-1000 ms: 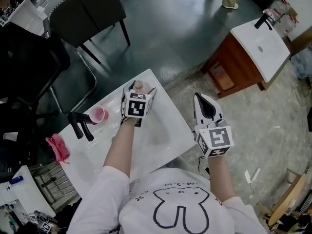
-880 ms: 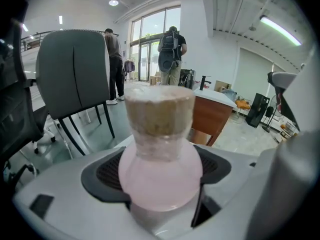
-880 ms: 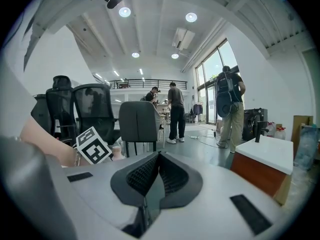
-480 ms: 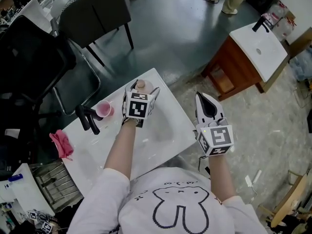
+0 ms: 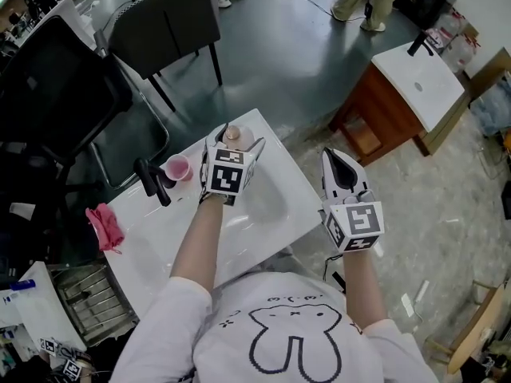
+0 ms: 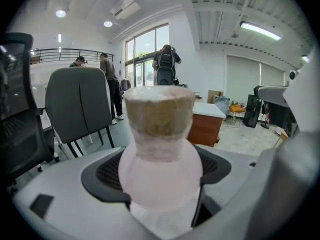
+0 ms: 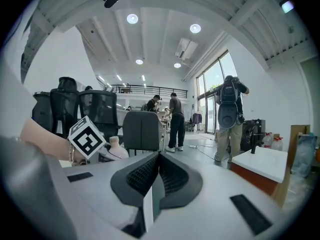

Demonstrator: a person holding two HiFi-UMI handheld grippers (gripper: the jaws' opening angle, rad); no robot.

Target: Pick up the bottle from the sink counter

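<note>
– Anything different from a second ago?

– Hardly. The left gripper (image 5: pixel 239 144) was already clamped on the bottle (image 5: pixel 234 136) then, and it has the same hold on it. The right gripper (image 5: pixel 334 159) hasn't shifted either: it hangs off the right edge of the sink counter (image 5: pixel 160 242), jaws pressed together with nothing in them. Only the person's head has moved, so the whole counter sits a bit differently in the head view.

– Which way does the bottle stand?

– Upright, long axis vertical, its tan neck pointing at the ceiling. From above you look down onto its top. In the left gripper view the bottle (image 6: pixel 160 149) fills the middle, with the dark pads (image 6: pixel 107 174) closed on its round, pale pink belly from either side.

– And where is it?

– At the far end of the white counter, beyond the basin (image 5: pixel 265 202), near the far corner. The pink cup (image 5: pixel 177 167) is to its left, and the black faucet (image 5: pixel 152 183) is further left again.

– Is it off the surface?

– I can't tell. Its base is hidden in every view. The right gripper view catches the bottle (image 7: pixel 116 151) off to the left, beside the left gripper's marker cube (image 7: pixel 87 139), and its lower part is covered there too.
</note>
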